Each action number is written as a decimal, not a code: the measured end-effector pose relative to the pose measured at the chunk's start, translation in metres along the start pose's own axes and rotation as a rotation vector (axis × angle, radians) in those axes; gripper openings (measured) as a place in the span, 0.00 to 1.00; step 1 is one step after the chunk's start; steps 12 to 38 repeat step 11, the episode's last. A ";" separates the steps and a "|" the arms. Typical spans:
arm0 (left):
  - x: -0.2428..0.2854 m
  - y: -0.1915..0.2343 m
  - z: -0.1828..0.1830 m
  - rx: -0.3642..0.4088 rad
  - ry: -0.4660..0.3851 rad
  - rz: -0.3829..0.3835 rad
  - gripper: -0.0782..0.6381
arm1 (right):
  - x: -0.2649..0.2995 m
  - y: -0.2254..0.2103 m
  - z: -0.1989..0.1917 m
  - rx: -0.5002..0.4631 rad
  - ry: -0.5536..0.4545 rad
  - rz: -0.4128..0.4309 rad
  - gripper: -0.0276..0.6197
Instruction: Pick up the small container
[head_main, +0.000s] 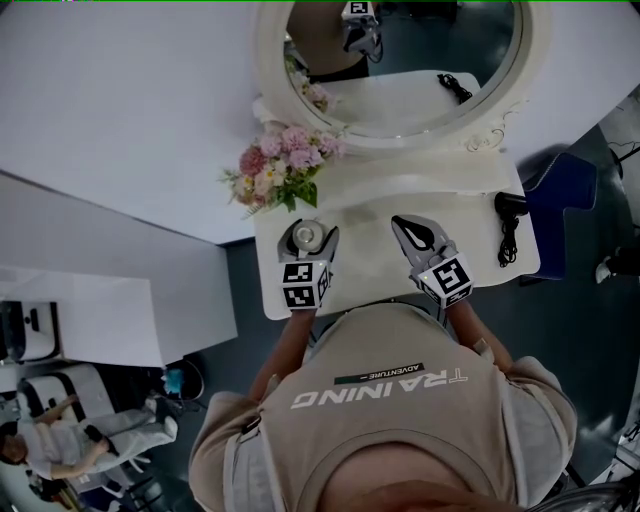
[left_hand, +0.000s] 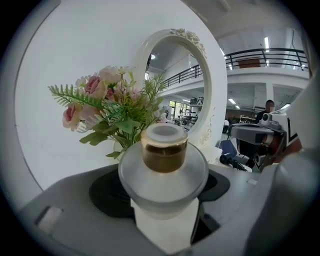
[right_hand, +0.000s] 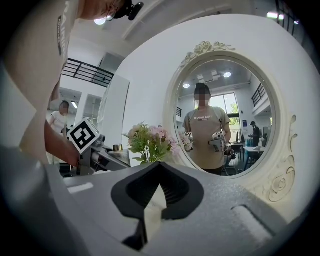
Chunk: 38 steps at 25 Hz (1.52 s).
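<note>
The small container is a frosted glass jar with a gold band and a clear lid. It sits between the jaws of my left gripper, over the front left part of the white dressing table. In the left gripper view the container fills the gap between the grey jaws, which are shut on its wide body. Whether its base rests on the table is hidden. My right gripper hovers to the right over the table's middle, jaws together and holding nothing; its tips meet in the right gripper view.
A bunch of pink flowers stands just behind the container. A large oval mirror rises at the table's back. A black hair dryer with its cord lies at the right end. A blue chair stands beyond that end.
</note>
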<state>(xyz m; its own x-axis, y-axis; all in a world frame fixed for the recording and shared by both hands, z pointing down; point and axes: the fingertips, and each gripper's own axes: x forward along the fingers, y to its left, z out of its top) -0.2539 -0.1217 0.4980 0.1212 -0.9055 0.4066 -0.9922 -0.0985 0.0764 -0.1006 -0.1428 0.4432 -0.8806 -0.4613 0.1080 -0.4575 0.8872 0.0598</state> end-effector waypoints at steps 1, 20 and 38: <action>0.001 0.000 0.000 0.001 0.000 -0.001 0.60 | 0.000 0.001 -0.001 -0.010 0.004 0.000 0.05; 0.003 -0.002 -0.003 0.012 0.009 -0.010 0.60 | 0.003 -0.003 -0.006 0.027 0.003 -0.007 0.05; 0.003 -0.002 -0.003 0.012 0.009 -0.010 0.60 | 0.003 -0.003 -0.006 0.027 0.003 -0.007 0.05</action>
